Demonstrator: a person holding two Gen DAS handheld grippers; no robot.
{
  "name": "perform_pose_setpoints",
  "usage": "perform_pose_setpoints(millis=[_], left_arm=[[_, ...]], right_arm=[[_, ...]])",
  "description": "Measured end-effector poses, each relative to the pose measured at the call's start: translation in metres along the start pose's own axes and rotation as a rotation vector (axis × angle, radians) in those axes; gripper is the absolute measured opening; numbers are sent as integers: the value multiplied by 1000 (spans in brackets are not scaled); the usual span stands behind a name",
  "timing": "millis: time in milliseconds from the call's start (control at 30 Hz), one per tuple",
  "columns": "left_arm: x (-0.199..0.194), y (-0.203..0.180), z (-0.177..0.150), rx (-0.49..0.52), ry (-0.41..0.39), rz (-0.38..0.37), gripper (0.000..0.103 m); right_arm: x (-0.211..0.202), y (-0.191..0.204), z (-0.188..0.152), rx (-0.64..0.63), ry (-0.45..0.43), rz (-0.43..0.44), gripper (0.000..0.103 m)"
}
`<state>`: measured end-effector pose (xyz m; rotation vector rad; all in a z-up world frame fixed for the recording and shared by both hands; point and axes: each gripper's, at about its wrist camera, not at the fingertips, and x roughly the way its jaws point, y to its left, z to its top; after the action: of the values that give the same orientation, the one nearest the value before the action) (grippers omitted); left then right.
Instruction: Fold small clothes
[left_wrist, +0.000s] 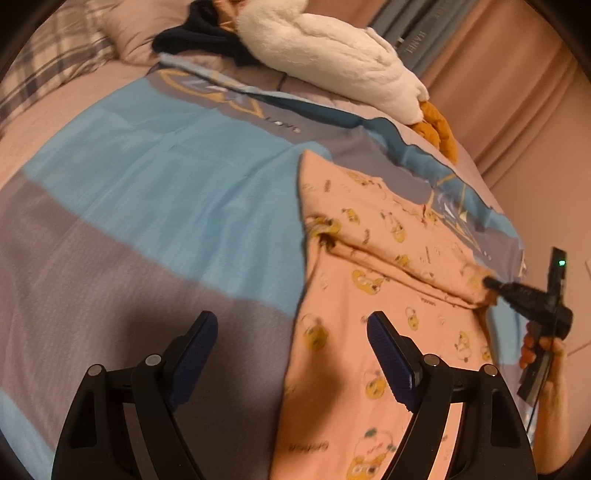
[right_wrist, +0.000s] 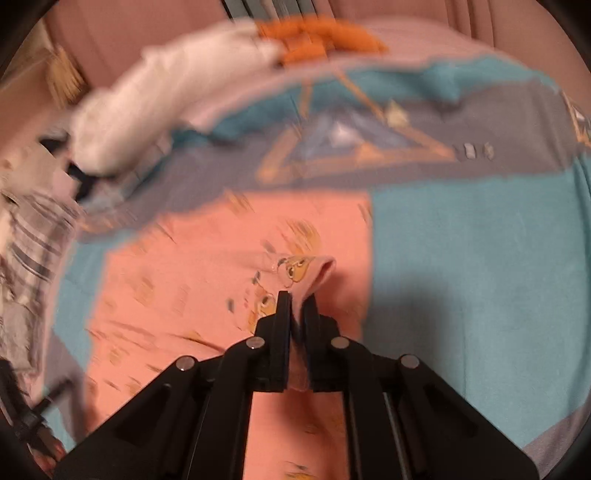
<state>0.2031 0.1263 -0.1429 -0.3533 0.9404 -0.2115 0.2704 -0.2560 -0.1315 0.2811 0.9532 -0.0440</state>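
Up front in the left wrist view, the left gripper (left_wrist: 291, 345) stands wide with nothing between its blue pads (left_wrist: 194, 354), hovering over the near left edge of the pink garment (left_wrist: 373, 295). That garment lies on the blue and grey bedspread (left_wrist: 147, 177) with a raised fold running across it to the right. At that fold's right end the right gripper (left_wrist: 489, 286), held by a hand (left_wrist: 543, 350), pinches the cloth. Leftward the bedspread is bare and open; a white plush toy (left_wrist: 332, 55) lies along the far edge, well apart.

Next, the right wrist view, blurred: the right gripper (right_wrist: 297, 301) is clamped narrow on a pinch of the pink garment (right_wrist: 184, 288), lifted off the flat part. Bare blue bedspread (right_wrist: 480, 266) stretches right of the garment's straight right edge.
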Motion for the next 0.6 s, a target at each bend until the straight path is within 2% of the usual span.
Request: perform_pose_setpoints(millis=[33, 67, 133, 200, 267, 400, 467, 533, 600], left_arm=[[4, -7, 7, 27, 3, 7, 82], [7, -11, 10, 46, 3, 7, 82], [17, -24, 24, 91, 1, 5, 82], [27, -36, 37, 126, 0, -8, 82], [38, -50, 49, 155, -12, -22, 82], [66, -71, 64, 217, -6, -47, 82], [82, -72, 64, 231, 27, -18, 78], [97, -70, 62, 247, 63, 21, 76], [109, -64, 56, 269, 97, 60, 76]], right_arm=[[6, -3, -3, -24, 11, -81, 14], [7, -3, -3, -35, 0, -114, 22], [1, -5, -4, -22, -31, -95, 29], [-9, -2, -4, -33, -87, -17, 29], [-15, 8, -3, -83, -118, 23, 26], [-16, 22, -3, -146, -165, 25, 25], [-5, 20, -4, -137, -117, 49, 24], [12, 10, -7, -136, -58, 31, 21], [20, 4, -15, -140, -39, 17, 20]])
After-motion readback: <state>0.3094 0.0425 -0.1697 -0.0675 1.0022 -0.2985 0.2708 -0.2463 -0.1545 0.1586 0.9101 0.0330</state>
